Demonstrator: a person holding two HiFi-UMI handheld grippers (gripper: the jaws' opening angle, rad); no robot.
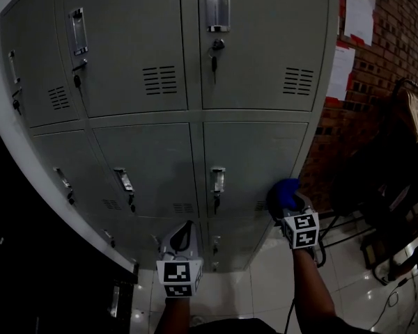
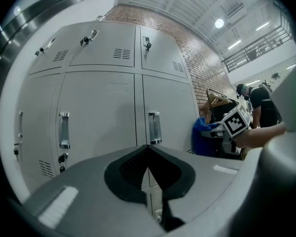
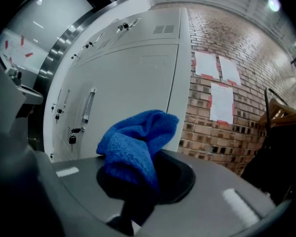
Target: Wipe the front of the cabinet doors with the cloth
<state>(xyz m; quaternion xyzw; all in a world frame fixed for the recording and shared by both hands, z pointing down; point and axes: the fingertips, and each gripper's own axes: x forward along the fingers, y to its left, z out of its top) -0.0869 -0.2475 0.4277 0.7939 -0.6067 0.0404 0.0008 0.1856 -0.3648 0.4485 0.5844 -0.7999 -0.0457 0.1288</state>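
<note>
The grey cabinet [image 1: 251, 155] of locker doors fills the head view, each door with a metal handle [image 1: 217, 180] and a lock. A blue cloth [image 1: 284, 193] is bunched in my right gripper [image 1: 290, 204], which is shut on it and held at the right edge of the middle-row right door. In the right gripper view the cloth [image 3: 136, 143] bulges out of the jaws, close to the door face [image 3: 133, 85]. My left gripper [image 1: 183, 231] hangs lower, in front of the bottom doors, shut with nothing in it [image 2: 148, 171]. The left gripper view shows the cloth [image 2: 203, 138] beside the door.
A brick wall [image 1: 397, 33] with pinned papers [image 1: 359, 12] stands right of the cabinet. A dark rack [image 1: 397, 158] and cables [image 1: 393, 284] sit on the tiled floor at the right. A dark unit [image 1: 28, 270] is at the left. A person [image 2: 260, 105] stands beyond.
</note>
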